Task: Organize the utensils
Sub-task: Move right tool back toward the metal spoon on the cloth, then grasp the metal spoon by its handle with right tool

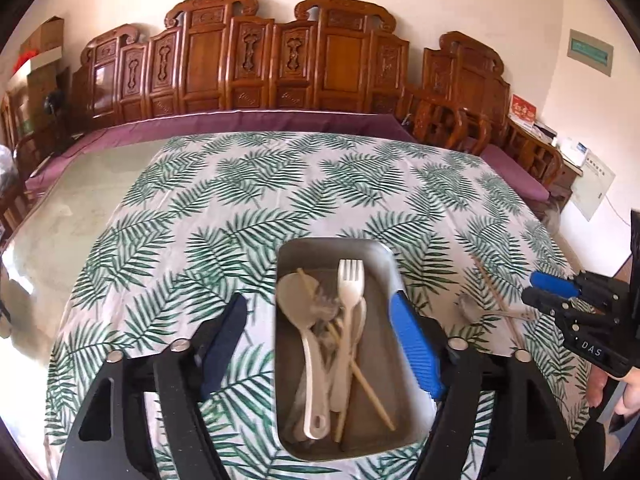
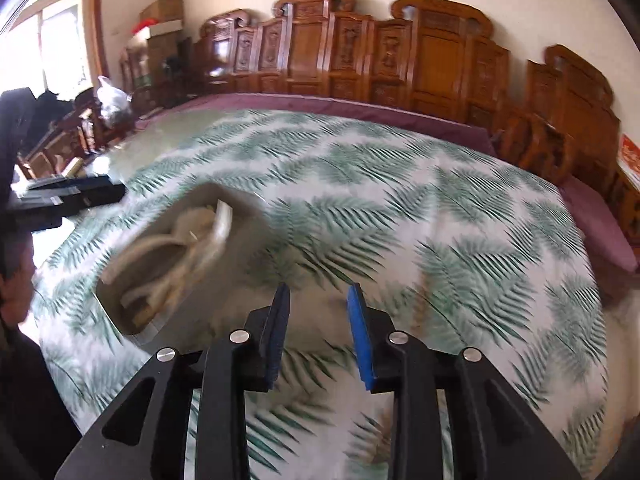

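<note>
A steel tray sits on the leaf-print cloth and holds a white fork, a white spoon, a chopstick and other utensils. My left gripper is open, its fingers straddling the tray. To the right of the tray a metal spoon and a chopstick lie on the cloth. My right gripper hovers at the spoon's handle end; in its own blurred view it is open and empty, with the tray to its left.
The leaf-print cloth covers most of a glass-topped table. A carved wooden bench with purple cushion runs behind it. The left gripper shows at the left of the right wrist view.
</note>
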{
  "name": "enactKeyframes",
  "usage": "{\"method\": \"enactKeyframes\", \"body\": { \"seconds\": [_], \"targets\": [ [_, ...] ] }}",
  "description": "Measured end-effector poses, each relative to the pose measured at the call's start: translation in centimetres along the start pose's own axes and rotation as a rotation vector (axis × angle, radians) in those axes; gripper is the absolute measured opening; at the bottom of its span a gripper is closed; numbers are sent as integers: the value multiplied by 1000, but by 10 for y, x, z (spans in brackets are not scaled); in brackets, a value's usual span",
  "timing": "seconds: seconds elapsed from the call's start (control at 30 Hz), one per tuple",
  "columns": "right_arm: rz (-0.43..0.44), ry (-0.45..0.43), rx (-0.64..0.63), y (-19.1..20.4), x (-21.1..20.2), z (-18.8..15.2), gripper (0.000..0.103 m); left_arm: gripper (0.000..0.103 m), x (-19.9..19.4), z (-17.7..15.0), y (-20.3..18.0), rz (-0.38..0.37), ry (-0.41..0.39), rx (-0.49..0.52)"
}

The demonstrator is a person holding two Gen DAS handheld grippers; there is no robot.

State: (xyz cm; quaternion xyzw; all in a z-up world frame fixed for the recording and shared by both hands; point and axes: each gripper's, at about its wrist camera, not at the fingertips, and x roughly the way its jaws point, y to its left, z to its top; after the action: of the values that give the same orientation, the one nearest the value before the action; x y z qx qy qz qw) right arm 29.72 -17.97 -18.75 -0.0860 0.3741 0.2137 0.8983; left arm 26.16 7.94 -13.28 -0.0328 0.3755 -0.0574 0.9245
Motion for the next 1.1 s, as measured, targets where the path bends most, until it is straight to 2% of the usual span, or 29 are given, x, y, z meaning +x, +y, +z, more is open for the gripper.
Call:
{"method": "enactKeyframes", "body": {
  "seconds": [0.13, 0.33, 0.73, 0.93, 1.1],
  "targets": [
    [-52, 51, 11, -25, 0, -27, 33, 74, 0, -1, -17, -25, -3, 16],
    [-45, 118, 6, -40, 18, -44, 33, 74, 4, -6, -44, -52, -2, 52],
    [5, 284, -76, -38, 87, -28, 33, 74, 12, -20, -74, -82, 25, 109],
    [23, 336, -114, -36, 97, -23, 32, 74, 12, -23, -78, -83, 27, 119],
    [63, 373, -141, -31, 95, -25, 22, 74, 11, -23, -81, -84, 28, 123]
  ]
}}
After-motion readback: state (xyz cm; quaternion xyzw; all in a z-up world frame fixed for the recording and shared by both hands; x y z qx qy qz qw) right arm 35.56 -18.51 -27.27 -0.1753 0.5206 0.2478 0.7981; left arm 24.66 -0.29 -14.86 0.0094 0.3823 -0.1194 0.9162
